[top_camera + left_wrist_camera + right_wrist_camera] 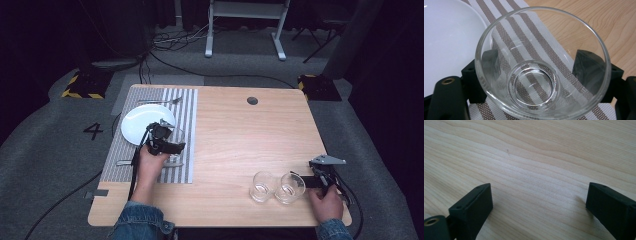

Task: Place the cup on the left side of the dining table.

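Left tongs (541, 75) have the glass (541, 65) pinched between both jaws, upright, over the striped mat (529, 32) with the plate (446, 37) just to their left. Steady now: I'd say sink it straight, keep the rim level, let the base settle flat on the mat, clear of the plate edge, and only then ease the squeeze. Right tongs (539, 202) lie slack, jaws apart over bare table (529, 157), nothing between them.
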